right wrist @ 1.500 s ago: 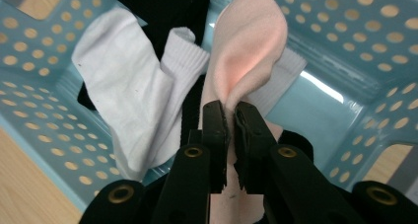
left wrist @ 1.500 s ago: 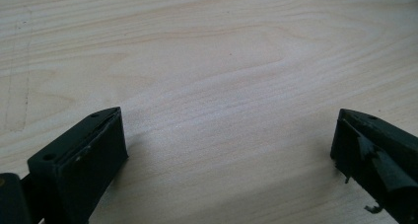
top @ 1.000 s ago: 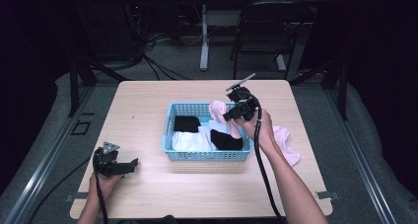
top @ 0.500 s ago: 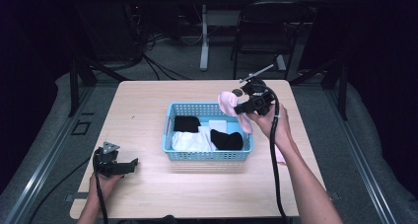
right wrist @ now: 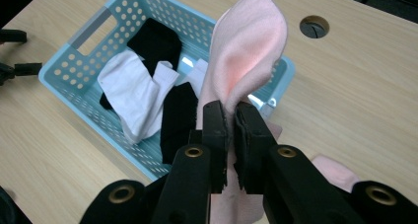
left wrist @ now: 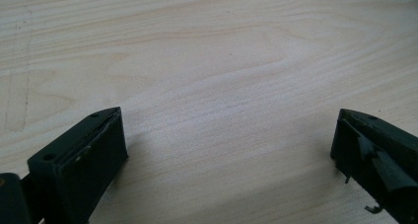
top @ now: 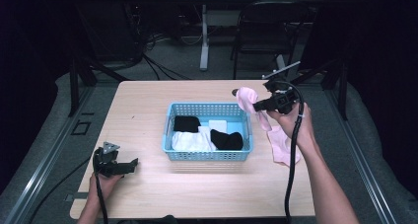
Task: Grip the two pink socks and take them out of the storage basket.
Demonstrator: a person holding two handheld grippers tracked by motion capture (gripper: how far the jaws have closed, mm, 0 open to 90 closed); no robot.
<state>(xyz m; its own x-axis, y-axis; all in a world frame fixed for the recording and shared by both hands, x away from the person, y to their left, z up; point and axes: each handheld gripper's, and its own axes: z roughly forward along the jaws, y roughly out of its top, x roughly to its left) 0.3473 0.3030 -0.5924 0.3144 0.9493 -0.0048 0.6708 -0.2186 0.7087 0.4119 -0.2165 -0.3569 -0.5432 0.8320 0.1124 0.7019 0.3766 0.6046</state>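
My right gripper is shut on a pink sock, holding it in the air by the far right corner of the blue basket. In the right gripper view the pink sock rises folded from between the closed jaws of my right gripper, with the basket below and behind it. Inside the basket lie white socks and black socks. A second pink sock lies on the table under my right hand. My left gripper rests open at the near left, its jaws wide over bare wood.
A round cable hole sits in the table near its far edge, beyond the basket. Cables trail from both grippers toward the near edge. A chair and a table leg stand behind the table.
My right gripper has carried the pink sock up and to the right, from over the basket's far right corner to just outside it. The left gripper has not moved.
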